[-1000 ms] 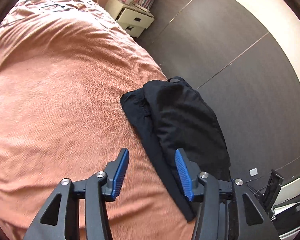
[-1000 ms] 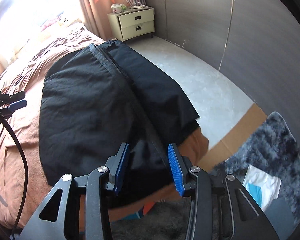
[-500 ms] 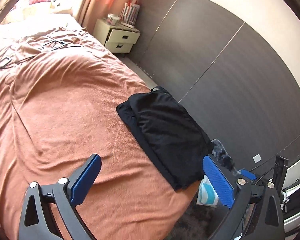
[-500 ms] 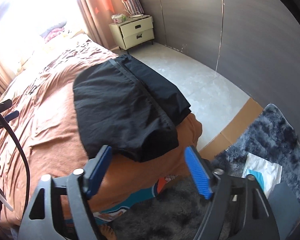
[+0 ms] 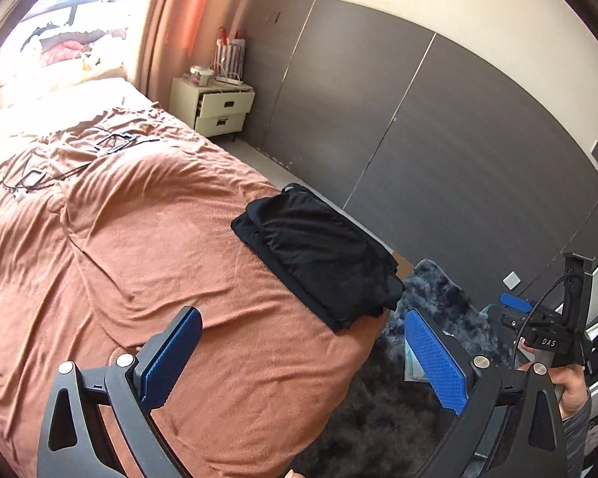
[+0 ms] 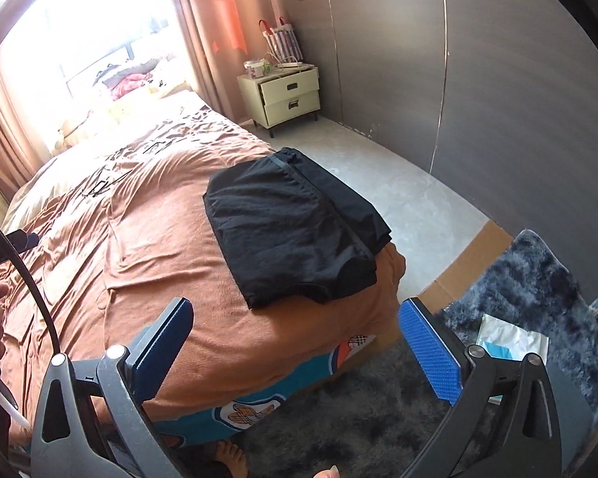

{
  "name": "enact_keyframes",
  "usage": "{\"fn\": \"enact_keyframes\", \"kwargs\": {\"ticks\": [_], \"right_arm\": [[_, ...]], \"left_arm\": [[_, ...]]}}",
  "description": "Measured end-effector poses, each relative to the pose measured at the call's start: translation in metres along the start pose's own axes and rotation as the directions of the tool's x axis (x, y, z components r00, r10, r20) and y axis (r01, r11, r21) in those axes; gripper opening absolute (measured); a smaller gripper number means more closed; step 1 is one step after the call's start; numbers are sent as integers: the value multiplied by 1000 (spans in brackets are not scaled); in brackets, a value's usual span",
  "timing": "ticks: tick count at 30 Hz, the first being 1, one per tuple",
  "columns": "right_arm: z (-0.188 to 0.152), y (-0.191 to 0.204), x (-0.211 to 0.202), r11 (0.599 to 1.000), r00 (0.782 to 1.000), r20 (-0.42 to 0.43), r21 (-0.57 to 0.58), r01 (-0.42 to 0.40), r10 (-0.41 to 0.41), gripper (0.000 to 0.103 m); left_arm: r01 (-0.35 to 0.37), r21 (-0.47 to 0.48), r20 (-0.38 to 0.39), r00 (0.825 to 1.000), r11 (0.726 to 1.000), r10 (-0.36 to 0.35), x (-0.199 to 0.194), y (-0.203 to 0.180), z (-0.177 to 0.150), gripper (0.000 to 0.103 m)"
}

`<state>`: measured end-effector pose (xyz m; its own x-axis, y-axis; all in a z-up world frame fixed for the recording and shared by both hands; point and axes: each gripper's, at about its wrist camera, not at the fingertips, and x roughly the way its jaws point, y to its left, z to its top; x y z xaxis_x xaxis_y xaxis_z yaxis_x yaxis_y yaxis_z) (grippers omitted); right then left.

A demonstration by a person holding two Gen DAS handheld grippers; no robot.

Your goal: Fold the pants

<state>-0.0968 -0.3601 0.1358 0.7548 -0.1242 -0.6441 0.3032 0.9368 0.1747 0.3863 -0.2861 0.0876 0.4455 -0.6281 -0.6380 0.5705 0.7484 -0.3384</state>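
Both grippers, left (image 5: pixel 299 352) and right (image 6: pixel 295 344), jaws just opened wide and empty, hang clear of the folded black pants (image 6: pixel 295 227) at the bed's (image 6: pixel 139 239) corner; folding looks finished, nothing left to grasp.

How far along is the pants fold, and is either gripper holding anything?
Done: the black pants lie folded in a compact stack near the corner of the bed, on the brown cover. In hand: nothing. The left gripper and right gripper are both open and empty, clear of the cloth; their jaws have just been opening. Left: seemingly little, perhaps squaring the slightly uneven near edge.
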Motion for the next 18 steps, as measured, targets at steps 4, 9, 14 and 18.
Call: {"fn": "enact_keyframes", "kwargs": {"ticks": [4,9,14,18], "right_arm": [[-10,12,-24,1000,1000,21,-14,13,-13,103],[-23,31,-51,999,999,43,-32,14,-13,103],[-34,47,-72,999,998,68,-53,7,-3,103],[-44,58,-88,997,996,84,-75,1,5,103]], "left_arm": [[-11,30,30,999,999,10,-33,-4,-10,103],[-41,64,76,996,997,37,-76,-7,-25,103],[-60,60,131,990,996,52,-123,-6,-43,103],[-90,55,176,981,994,79,-155,-2,-61,103]]}}
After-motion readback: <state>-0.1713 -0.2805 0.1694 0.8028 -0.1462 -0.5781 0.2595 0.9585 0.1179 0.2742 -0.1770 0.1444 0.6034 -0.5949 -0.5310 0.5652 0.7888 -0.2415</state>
